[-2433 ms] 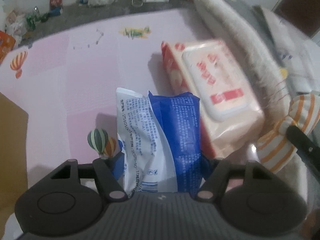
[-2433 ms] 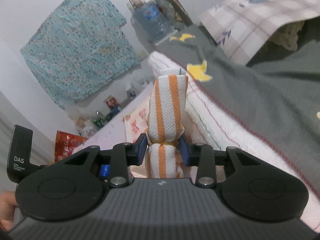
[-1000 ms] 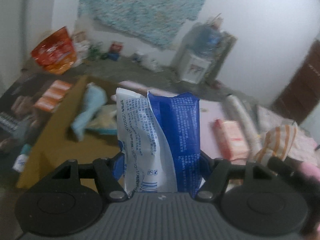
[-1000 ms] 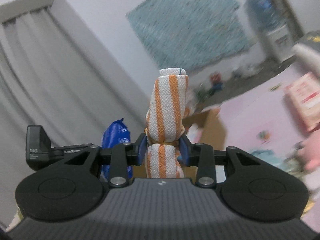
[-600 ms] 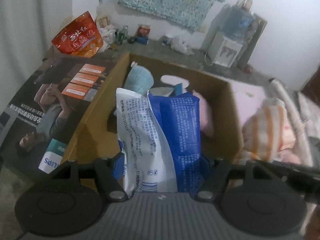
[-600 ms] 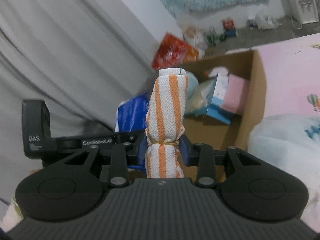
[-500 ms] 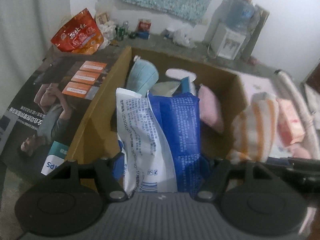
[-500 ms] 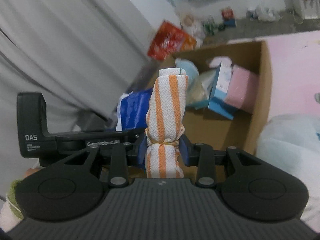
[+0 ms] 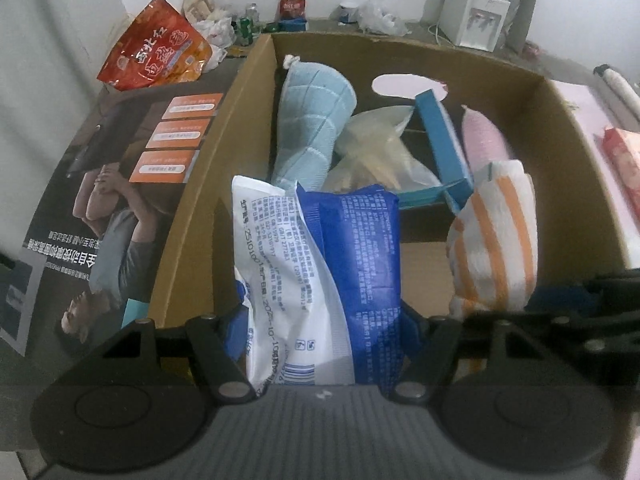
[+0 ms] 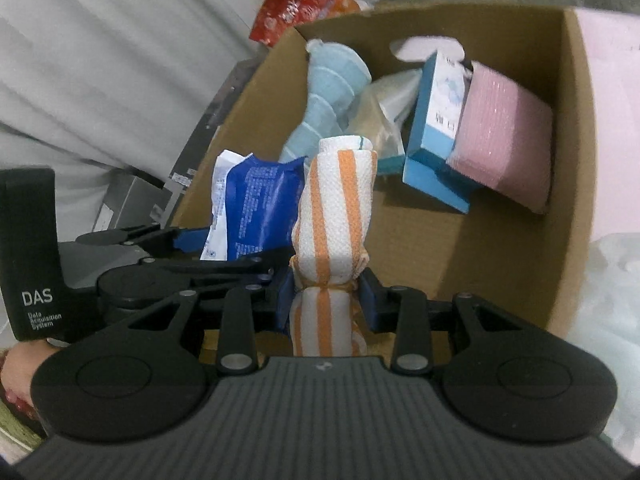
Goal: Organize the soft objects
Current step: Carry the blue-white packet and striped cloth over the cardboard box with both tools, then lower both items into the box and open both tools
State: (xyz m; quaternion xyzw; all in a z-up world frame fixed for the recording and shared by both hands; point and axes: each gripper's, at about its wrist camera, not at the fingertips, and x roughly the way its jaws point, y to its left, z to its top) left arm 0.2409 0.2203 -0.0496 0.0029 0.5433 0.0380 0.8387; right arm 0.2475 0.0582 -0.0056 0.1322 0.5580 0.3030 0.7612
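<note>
My left gripper [image 9: 318,320] is shut on a blue and white soft pack [image 9: 320,276], held over the near end of an open cardboard box [image 9: 256,92]. My right gripper [image 10: 326,300] is shut on a rolled orange and white striped towel [image 10: 336,216], tied with a band, just right of the left one and also above the box [image 10: 568,160]. In the right wrist view the blue pack [image 10: 256,212] and the left gripper [image 10: 192,248] show at left. Inside the box lie a light blue rolled towel [image 9: 312,128], a clear bag [image 9: 380,152], a blue carton [image 10: 436,128] and a pink pack [image 10: 504,144].
A dark printed box flap [image 9: 120,184] spreads to the box's left. A red snack bag [image 9: 156,56] and small clutter lie on the floor behind. A water dispenser [image 9: 476,20] stands at the back right. A pink mat [image 10: 612,100] and a white bag [image 10: 612,288] lie right of the box.
Both grippers have swung from the pink mat and bedding to the cardboard box and lowered toward its opening. Each still holds its load, and the box now fills both views.
</note>
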